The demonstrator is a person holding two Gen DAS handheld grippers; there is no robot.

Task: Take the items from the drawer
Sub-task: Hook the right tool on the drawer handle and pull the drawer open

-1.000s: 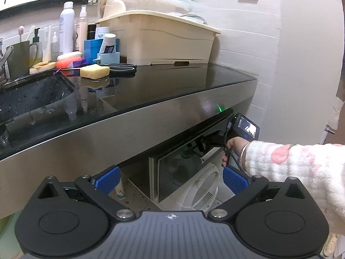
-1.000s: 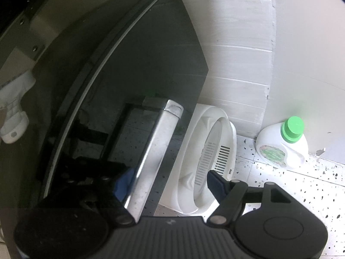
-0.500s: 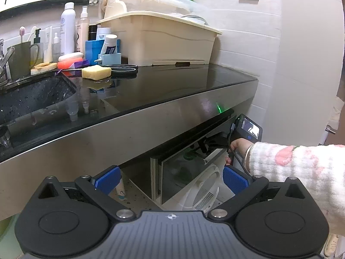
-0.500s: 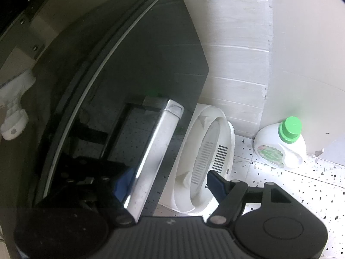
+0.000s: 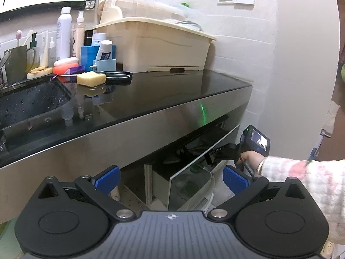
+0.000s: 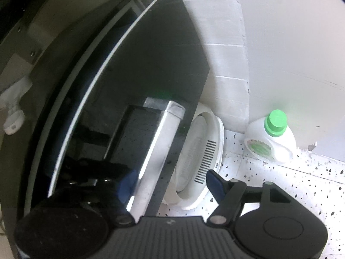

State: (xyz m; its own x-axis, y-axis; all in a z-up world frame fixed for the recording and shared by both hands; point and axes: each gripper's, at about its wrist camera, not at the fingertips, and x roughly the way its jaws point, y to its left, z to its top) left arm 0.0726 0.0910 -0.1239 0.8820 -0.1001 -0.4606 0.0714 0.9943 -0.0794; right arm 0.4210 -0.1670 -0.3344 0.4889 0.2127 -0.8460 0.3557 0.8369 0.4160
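Note:
The drawer (image 5: 189, 172) under the dark counter has a glossy black glass front and stands pulled partly out. My right gripper (image 5: 217, 151) reaches to its top edge from the right; in its own view (image 6: 170, 182) it is open, with the drawer front (image 6: 133, 86) between its fingers. The left finger lies behind the glass. My left gripper (image 5: 171, 178) is open and empty, held back in front of the counter and facing the drawer. Dark shapes lie inside the drawer, too dim to name.
A black sink (image 5: 28, 103), bottles, a yellow soap bar (image 5: 91, 79), scissors (image 5: 117, 75) and a beige bin (image 5: 155, 47) are on the counter. On the speckled floor stand a white oval basin (image 6: 200, 161) and a white detergent bottle with a green cap (image 6: 270, 142).
The drawer has slid further out from under the counter, with my right gripper moving out along with its front. The left gripper has stayed about where it was.

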